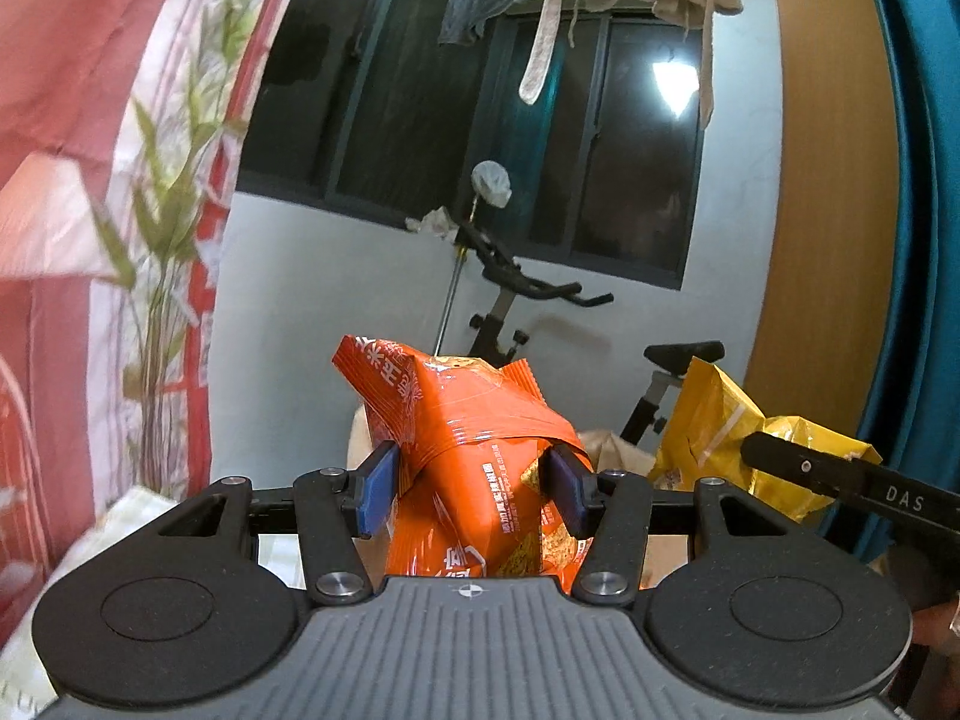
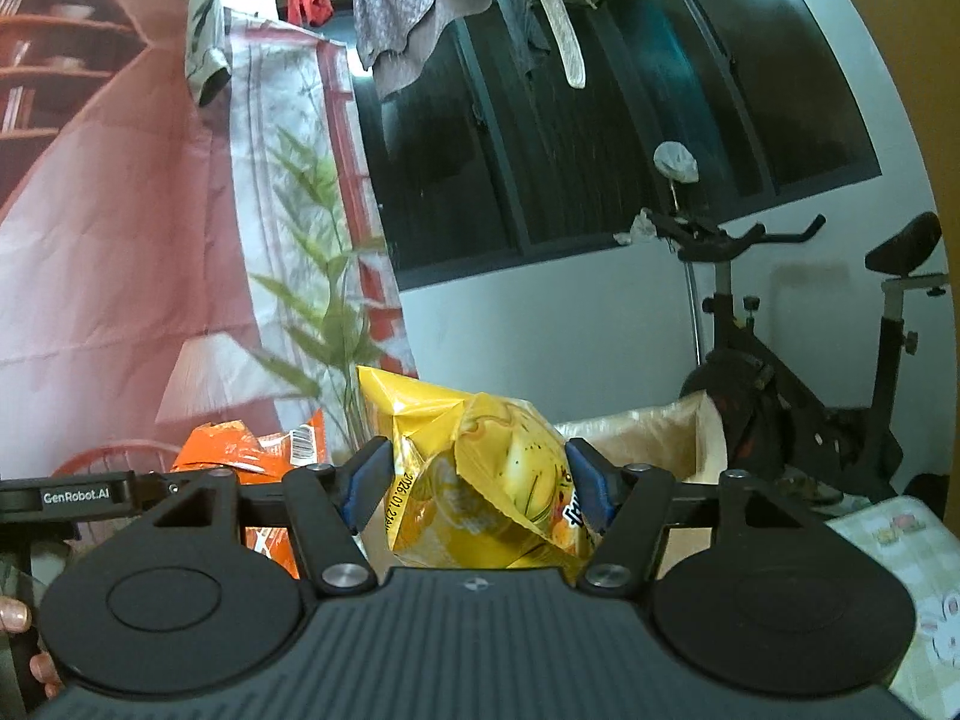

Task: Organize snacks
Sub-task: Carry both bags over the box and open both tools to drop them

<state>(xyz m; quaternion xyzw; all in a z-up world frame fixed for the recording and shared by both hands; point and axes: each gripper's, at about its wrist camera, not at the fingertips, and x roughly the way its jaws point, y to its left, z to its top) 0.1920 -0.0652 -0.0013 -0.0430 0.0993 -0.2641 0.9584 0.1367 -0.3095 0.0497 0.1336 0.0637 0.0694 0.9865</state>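
My left gripper (image 1: 471,489) is shut on an orange snack bag (image 1: 474,438), squeezed between its blue pads and held up in the air. My right gripper (image 2: 477,486) is shut on a yellow snack bag (image 2: 486,480), also held up. In the left wrist view the yellow bag (image 1: 720,426) and the right gripper's black finger show at the right. In the right wrist view the orange bag (image 2: 252,450) shows at the left behind the left gripper's body.
An exercise bike (image 2: 780,360) stands by the white wall under a dark window (image 1: 480,120). Laundry hangs overhead (image 2: 420,18). A pink patterned curtain (image 1: 90,210) is on the left. A beige lined container (image 2: 648,438) lies beyond the yellow bag. A patterned tablecloth (image 2: 900,570) shows low right.
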